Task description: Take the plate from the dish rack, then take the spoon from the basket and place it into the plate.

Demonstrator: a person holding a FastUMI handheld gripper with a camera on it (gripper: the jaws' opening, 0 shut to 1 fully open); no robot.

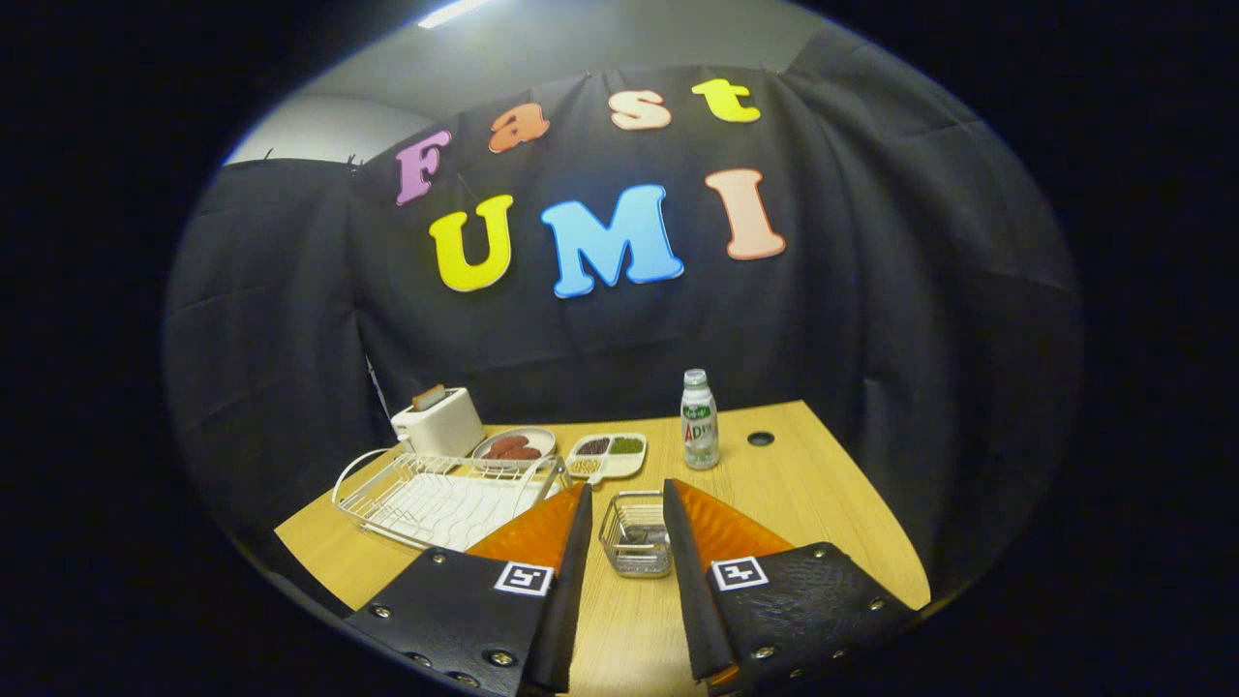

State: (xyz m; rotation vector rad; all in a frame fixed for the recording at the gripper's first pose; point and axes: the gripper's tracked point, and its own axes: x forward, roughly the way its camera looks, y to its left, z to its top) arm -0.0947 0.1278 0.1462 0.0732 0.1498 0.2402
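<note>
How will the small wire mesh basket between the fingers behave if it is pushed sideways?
The small wire mesh basket looks light, so it would probably slide on the smooth wooden table rather than tip, since it sits low. Its thin wires may bend under squeezing. The tool is open around it, touching nothing.

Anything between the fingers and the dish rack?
Nothing visible. The gripper is open and holds nothing; the dish rack lies just ahead, beside its left finger. The wire basket sits between the fingers, off that path.
</note>
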